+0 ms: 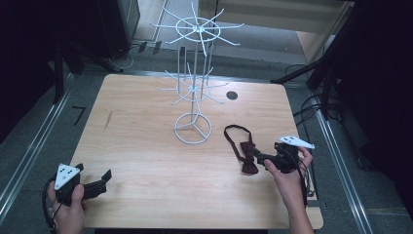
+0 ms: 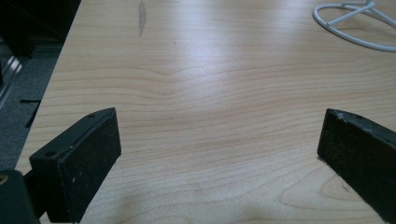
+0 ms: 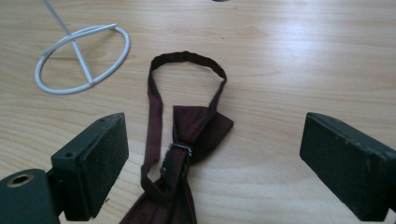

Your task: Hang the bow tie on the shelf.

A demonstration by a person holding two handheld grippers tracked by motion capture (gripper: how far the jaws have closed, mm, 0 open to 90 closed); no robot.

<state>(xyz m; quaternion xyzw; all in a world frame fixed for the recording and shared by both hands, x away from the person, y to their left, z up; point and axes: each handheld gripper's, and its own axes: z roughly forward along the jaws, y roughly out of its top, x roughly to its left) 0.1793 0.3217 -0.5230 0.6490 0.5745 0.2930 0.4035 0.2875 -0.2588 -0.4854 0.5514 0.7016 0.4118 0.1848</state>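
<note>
1. Nearest my camera in the right gripper view are my own two black jaws, one at the lower left of the frame, one at the lower right, standing wide apart with nothing pressed between them.
2. The dark red bow tie (image 3: 194,135) lies flat on the table (image 3: 289,56) between them, reaching from the bottom centre up to mid-frame; its strap makes a loop toward the upper middle. My pads do not touch it.
3. In the high view my right gripper (image 1: 260,158) sits at the right of centre, just beside the bow tie (image 1: 249,157), while my left gripper (image 1: 100,181) rests at the lower left, also wide open over bare wood.
4. The white wire rack (image 1: 194,87) stands at upper centre; its ring base (image 3: 84,58) shows at the upper left of my right gripper view, near the strap loop but apart from it.
5. To do this step well, I judge I should come down square over the knot by its small metal clasp, where the cloth is thickest, and close on both layers.
6. I should keep the strap loop free of the jaws, so it can hang open for a rack arm.
</note>
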